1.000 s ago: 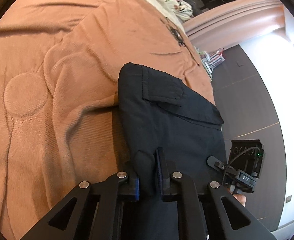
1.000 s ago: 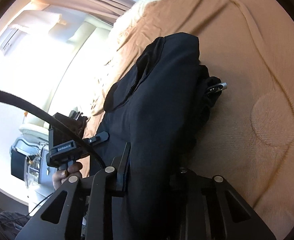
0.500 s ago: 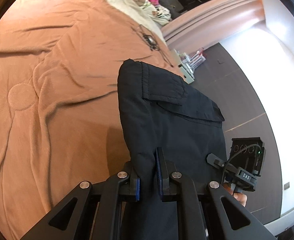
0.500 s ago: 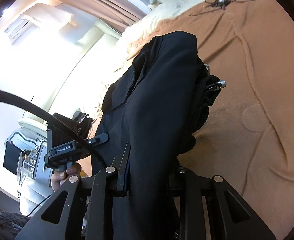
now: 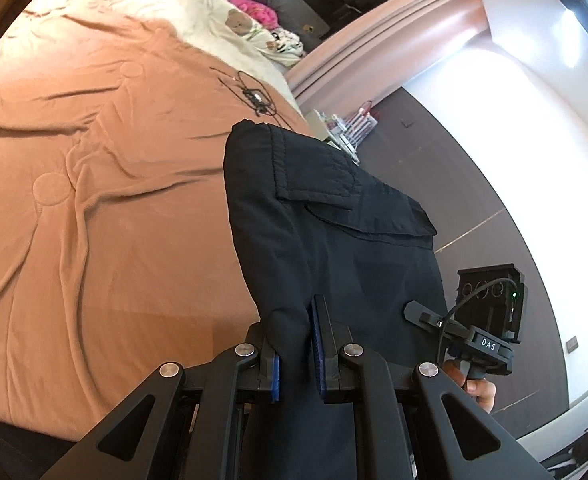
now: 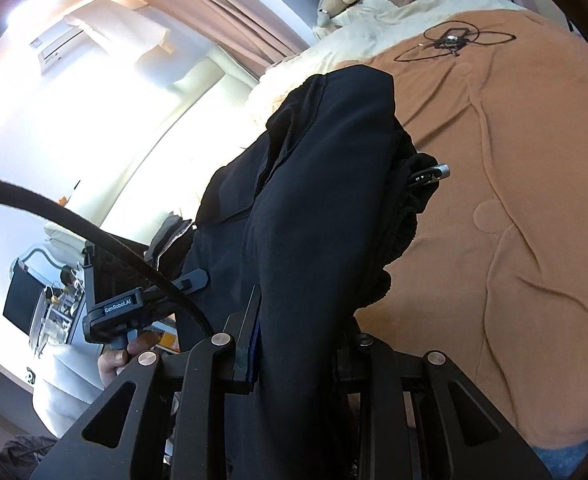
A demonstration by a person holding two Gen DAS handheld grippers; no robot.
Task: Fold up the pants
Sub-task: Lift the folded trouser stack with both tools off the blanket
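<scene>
One pair of black pants (image 5: pixel 333 216) is held up in the air above the bed cover (image 5: pixel 106 208), and its long axis runs from the two grippers away toward the far end of the bed, where the pillows are. The near end of the pants is in the grippers; the far end is a rounded fold that points to the pillows and hangs free over the brown cover.

The cloth is dark, thick and matte. In the left wrist view one pocket flap with a stitched seam lies across the upper side. In the right wrist view the pants (image 6: pixel 325 208) look bunched, with a gathered elastic edge on the side toward the cover and one small metal clip (image 6: pixel 433 172) standing out from it.

The left gripper (image 5: pixel 295 344) pinches a fold of the pants between its blue pads, with jaws nearly together. The right gripper (image 6: pixel 297 344) also pinches the pants; a thicker bundle of cloth fills its jaws, and one finger is hidden behind the cloth.

On the cover, beyond the pants, lies one black cable (image 6: pixel 451 42) in loops. There are two grippers, and each camera sees the other one, held by a hand (image 5: pixel 475 386).
</scene>
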